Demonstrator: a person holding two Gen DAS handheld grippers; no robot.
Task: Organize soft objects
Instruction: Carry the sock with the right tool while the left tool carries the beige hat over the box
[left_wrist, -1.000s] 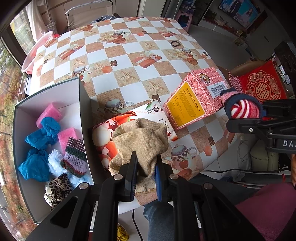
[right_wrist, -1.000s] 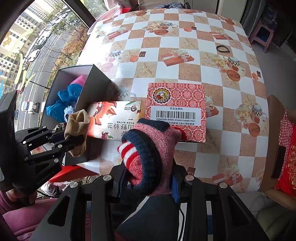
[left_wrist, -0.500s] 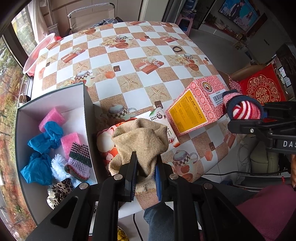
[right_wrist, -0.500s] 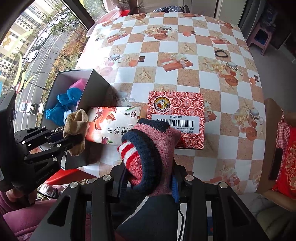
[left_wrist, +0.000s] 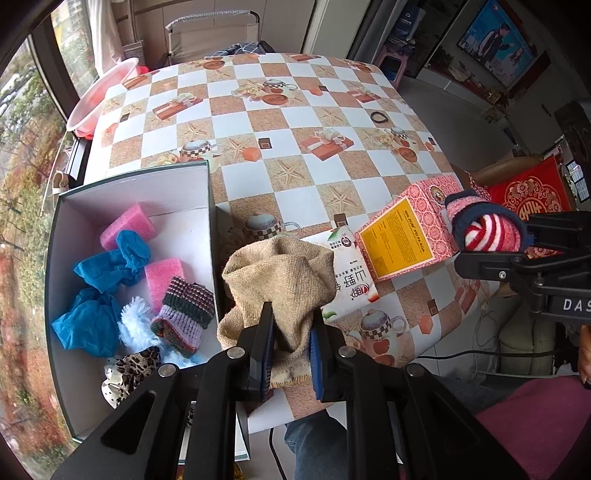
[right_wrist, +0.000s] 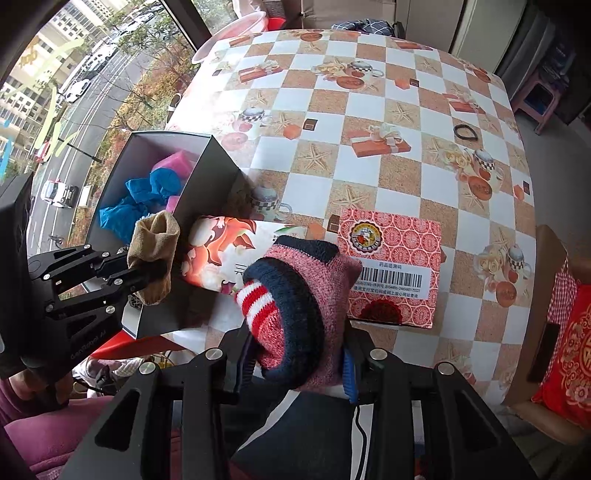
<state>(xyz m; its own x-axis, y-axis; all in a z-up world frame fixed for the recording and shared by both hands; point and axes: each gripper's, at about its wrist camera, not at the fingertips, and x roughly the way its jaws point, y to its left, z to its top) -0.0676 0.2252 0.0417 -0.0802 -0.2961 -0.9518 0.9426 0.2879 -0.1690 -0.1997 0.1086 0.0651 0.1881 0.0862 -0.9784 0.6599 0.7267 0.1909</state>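
Tan knitted sock (left_wrist: 284, 284) hung pinched in the left gripper (left_wrist: 291, 347), lower centre, beside the open grey box (left_wrist: 207, 206) awaiting soft items; the right gripper (right_wrist: 299, 358) clamped a red-striped pink sock (right_wrist: 299, 302).

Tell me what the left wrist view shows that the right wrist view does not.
Only the left wrist view shows the knitted purple-and-green mitten, the leopard-print cloth and the yellow label side of the pink cardboard carton.

Only the right wrist view shows the carton's white barcode label and the street with cars outside.

Both show the open grey box holding blue crumpled cloths, the tan knitted sock in the left tongs, and the pink-navy striped sock in the right tongs.
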